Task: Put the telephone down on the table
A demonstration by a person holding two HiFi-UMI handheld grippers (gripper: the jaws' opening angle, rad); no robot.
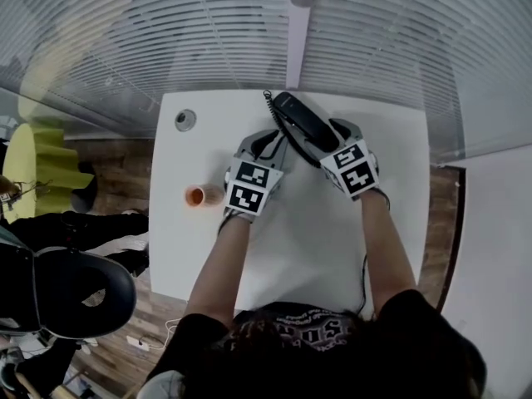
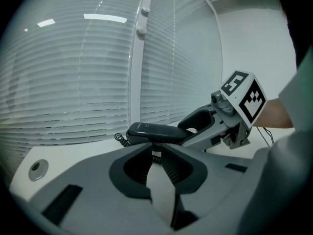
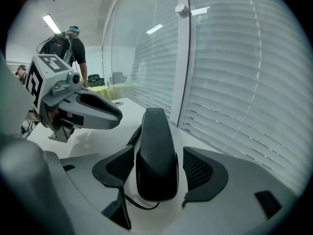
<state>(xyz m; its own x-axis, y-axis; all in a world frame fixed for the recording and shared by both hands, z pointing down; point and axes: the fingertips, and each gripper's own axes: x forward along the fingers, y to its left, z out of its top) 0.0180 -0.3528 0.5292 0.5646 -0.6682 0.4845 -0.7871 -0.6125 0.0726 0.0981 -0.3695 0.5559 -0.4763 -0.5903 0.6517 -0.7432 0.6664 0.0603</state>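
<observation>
On the white table the telephone handset lies near the far edge. My right gripper is released, its jaws wide either side of the handset. My left gripper is narrowly parted, grasping nothing.

We record both forearms bare and stretched forward over the worktop, the left arm and right arm converging toward its far edge. The left gripper points ahead. Its fingers are drawn nearly together, with a thin gap at the tips. We cannot tell whether they pinch the coiled cord. The right gripper angles in toward the left one. Its fingers are spread wide either side of the telephone handset, with a gap showing at the right-hand finger.
</observation>
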